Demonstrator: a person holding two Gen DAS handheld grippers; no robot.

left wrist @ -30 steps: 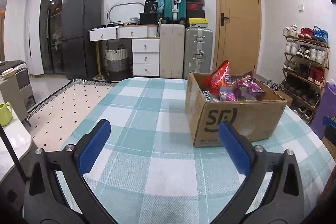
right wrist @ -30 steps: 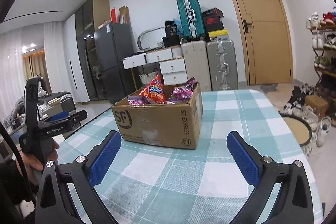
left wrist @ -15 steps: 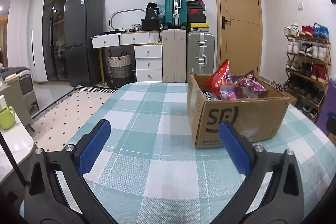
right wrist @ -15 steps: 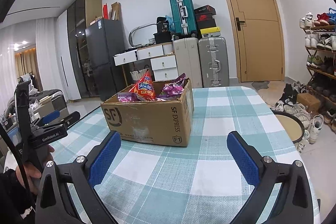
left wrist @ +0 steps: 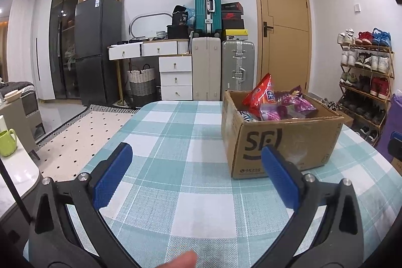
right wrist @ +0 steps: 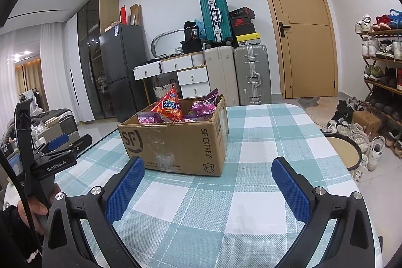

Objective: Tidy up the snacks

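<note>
two grippers are in our hands, and both stand wide apart with nothing between their blue pads. our left gripper (left wrist: 196,167) hangs over the checked bench (left wrist: 176,142), its right pad (left wrist: 280,181) lying in front of the near left corner of the box (left wrist: 289,140) as this camera sees it; we cannot tell whether it touches the cardboard. our right gripper (right wrist: 207,186) hangs over the bench too, short of the box, which sits ahead and a little to the left between its pads, apart from them. the box is open at the top and marked "sf" on its near face and "sf express" on its side. snacks fill it: a red bag (right wrist: 170,107) stands upright and pokes above the rim, and purple bags (right wrist: 203,107) lie beside it toward the right. in the right view we see the left gripper from the side at the far left, held by a hand (right wrist: 32,207) below it, off the left edge of the bench. a fingertip (left wrist: 181,260) shows at the bottom edge of the left view. behind the bench stand suitcases (left wrist: 221,67), white drawers (left wrist: 176,74), a dark fridge (left wrist: 98,49) and a door (left wrist: 284,24); a shoe rack (left wrist: 364,77) lines the right wall.
</note>
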